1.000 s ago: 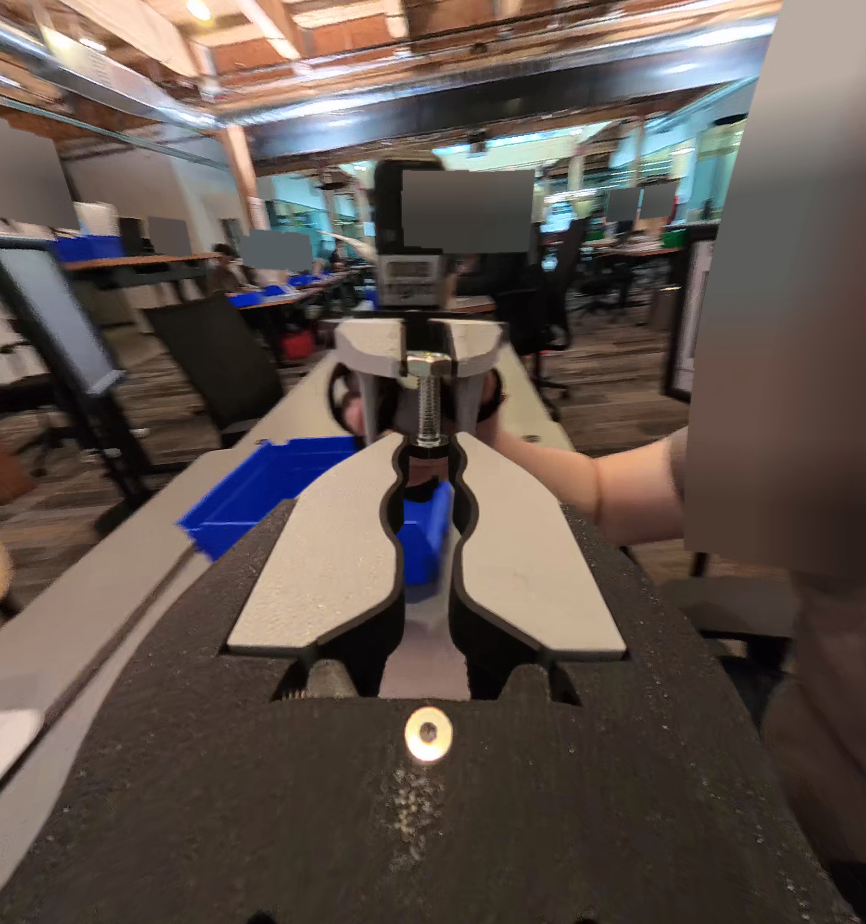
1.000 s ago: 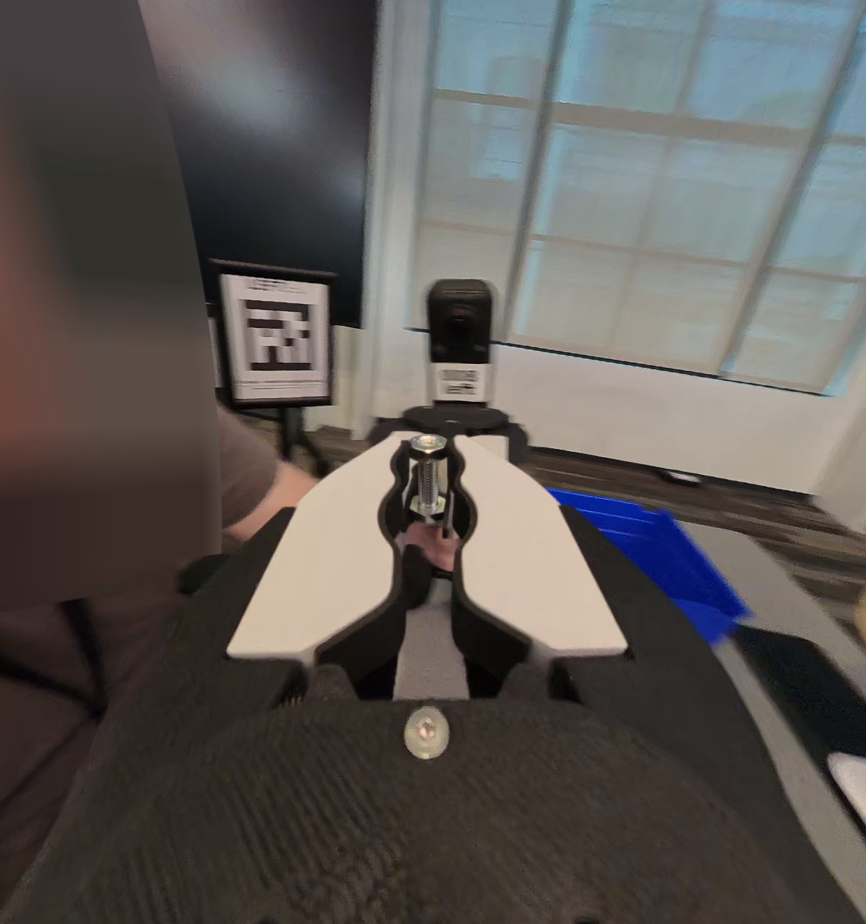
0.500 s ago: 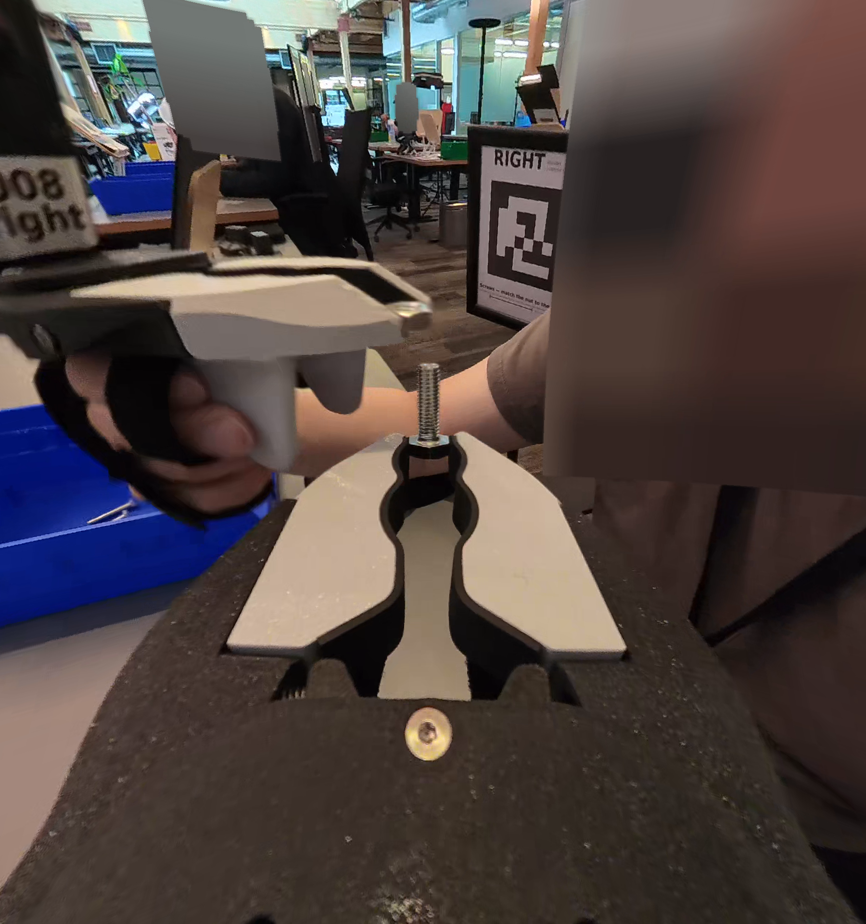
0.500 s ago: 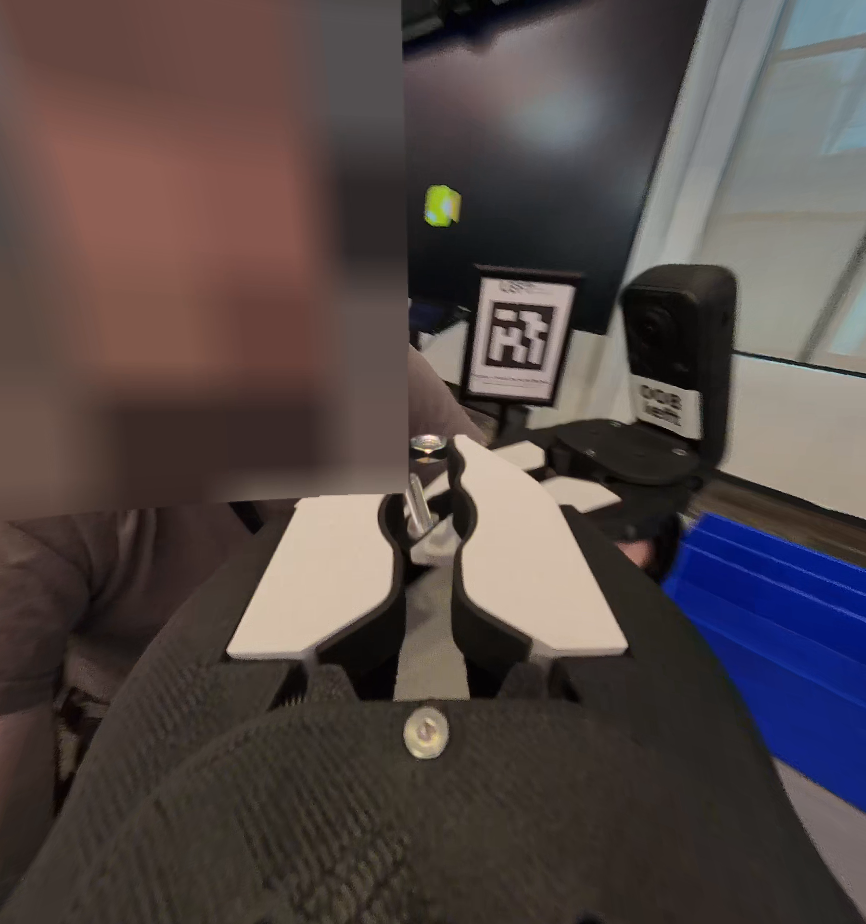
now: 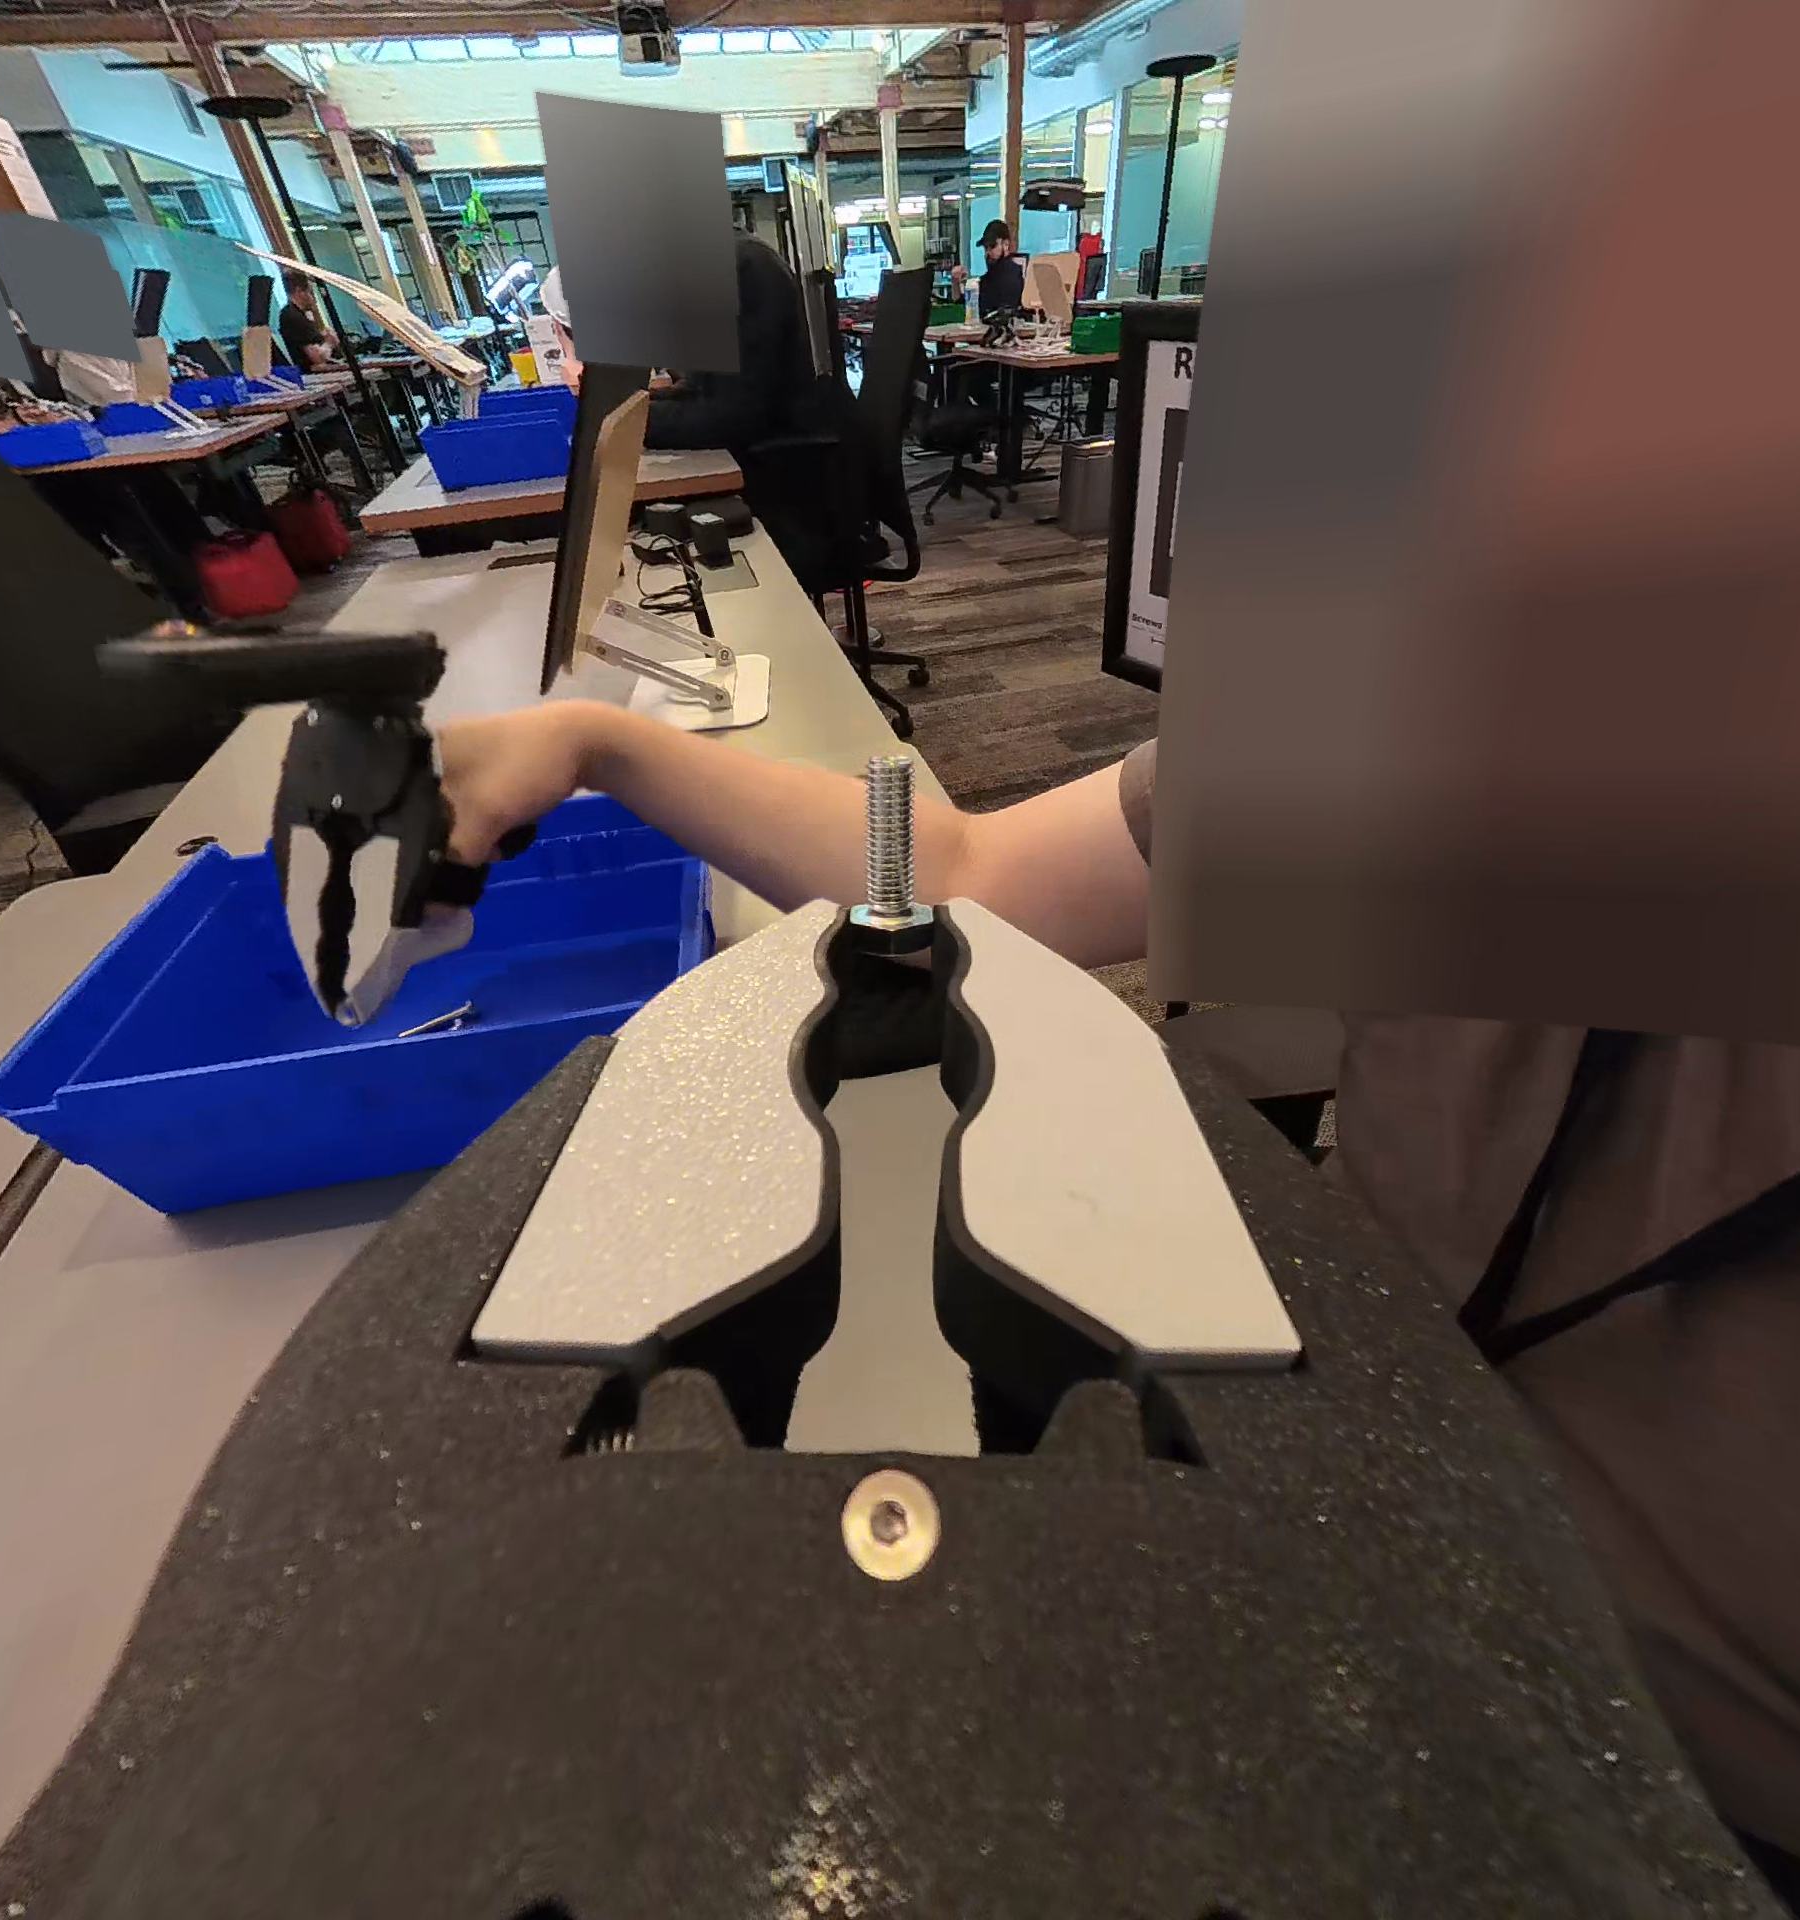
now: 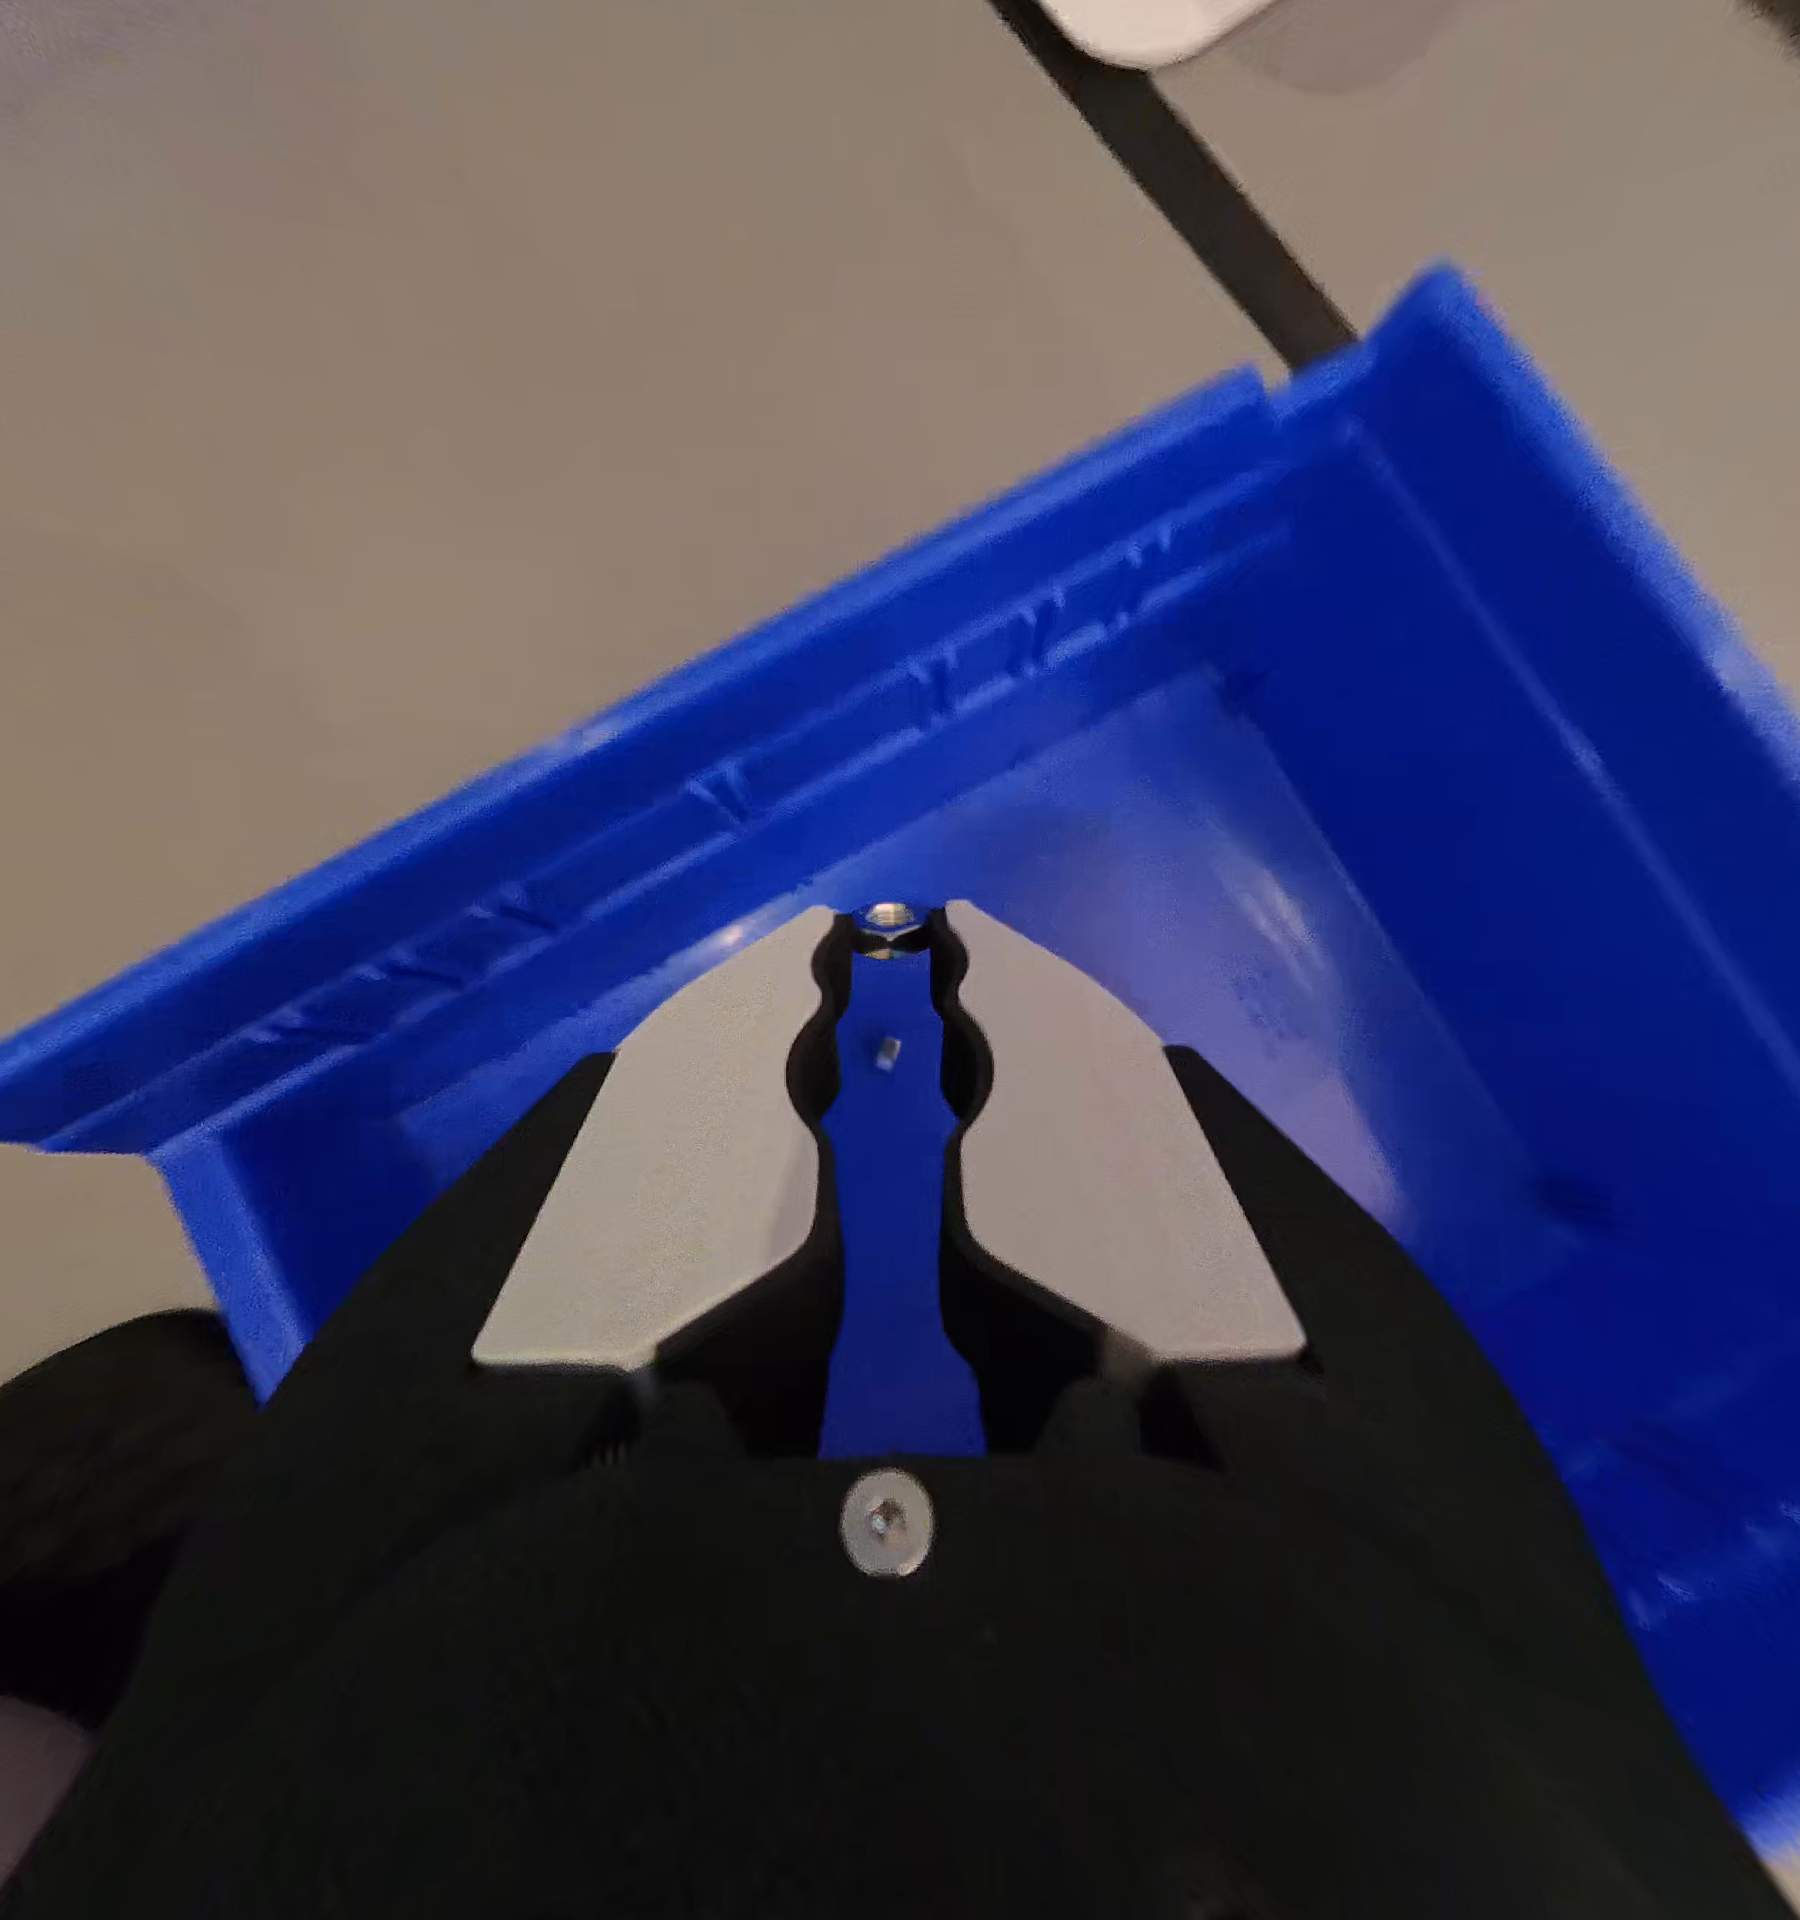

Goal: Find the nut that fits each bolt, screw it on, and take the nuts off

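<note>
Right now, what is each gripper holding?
Left gripper: shut on the bolt by its head, thread up.
Right gripper: shut on a nut, over the blue bin.

The right gripper (image 6: 888, 928) points down into a blue plastic bin (image 6: 1447, 582), its two pale fingers (image 6: 730, 1132) closed on a small silver hex nut (image 6: 888, 928) pinched at the very tips. Between the fingers, a second tiny metal piece (image 6: 887, 1054) lies on the bin floor, too blurred to identify. The bin sits on a grey table (image 6: 460, 416), crossed by a black strip (image 6: 1187, 187) near the top.
</note>
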The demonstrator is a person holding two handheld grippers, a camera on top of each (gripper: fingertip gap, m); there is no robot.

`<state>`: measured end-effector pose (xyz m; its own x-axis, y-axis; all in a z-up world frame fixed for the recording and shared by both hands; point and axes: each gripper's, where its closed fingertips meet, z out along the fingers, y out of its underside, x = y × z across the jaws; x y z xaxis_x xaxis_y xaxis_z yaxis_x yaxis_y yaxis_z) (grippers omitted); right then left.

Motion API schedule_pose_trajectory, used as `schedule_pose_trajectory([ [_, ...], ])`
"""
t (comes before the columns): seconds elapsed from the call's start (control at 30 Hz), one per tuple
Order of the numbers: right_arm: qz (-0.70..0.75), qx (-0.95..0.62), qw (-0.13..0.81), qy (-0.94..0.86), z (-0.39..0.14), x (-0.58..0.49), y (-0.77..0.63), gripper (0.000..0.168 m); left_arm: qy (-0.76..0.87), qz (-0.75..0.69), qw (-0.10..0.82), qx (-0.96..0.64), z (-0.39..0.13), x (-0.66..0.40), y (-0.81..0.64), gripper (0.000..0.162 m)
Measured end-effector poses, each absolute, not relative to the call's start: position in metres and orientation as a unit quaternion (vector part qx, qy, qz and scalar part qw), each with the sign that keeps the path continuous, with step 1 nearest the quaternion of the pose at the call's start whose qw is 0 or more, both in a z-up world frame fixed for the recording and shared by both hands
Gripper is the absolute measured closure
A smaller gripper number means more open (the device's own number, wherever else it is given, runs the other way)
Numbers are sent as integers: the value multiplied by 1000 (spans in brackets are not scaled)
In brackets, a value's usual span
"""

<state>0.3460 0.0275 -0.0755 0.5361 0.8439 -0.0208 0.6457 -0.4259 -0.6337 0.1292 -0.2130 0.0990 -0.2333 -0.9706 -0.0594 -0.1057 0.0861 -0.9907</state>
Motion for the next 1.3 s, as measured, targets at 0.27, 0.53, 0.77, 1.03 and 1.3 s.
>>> schedule_pose_trajectory([
  [0.27, 154, -854, 233, -439, -132, 354, 42, 152, 609, -504, 417, -449, 94, 132, -216, 148],
  [0.53, 122, -864, 197, -447, -152, 354, 44, 152, 614, -499, 412, -452, 90, 134, -217, 148],
  [0.77, 128, -869, 210, -430, -139, 367, 41, 147, 614, -500, 411, -452, 91, 133, -217, 148],
  [1.03, 136, -820, 360, -424, -37, 355, 35, 148, 577, -452, 459, -502, 86, 136, -183, 148],
  [1.3, 384, -543, 571, -482, 145, 215, -76, 150, 472, -483, 504, -539, 97, 127, -142, 148],
])
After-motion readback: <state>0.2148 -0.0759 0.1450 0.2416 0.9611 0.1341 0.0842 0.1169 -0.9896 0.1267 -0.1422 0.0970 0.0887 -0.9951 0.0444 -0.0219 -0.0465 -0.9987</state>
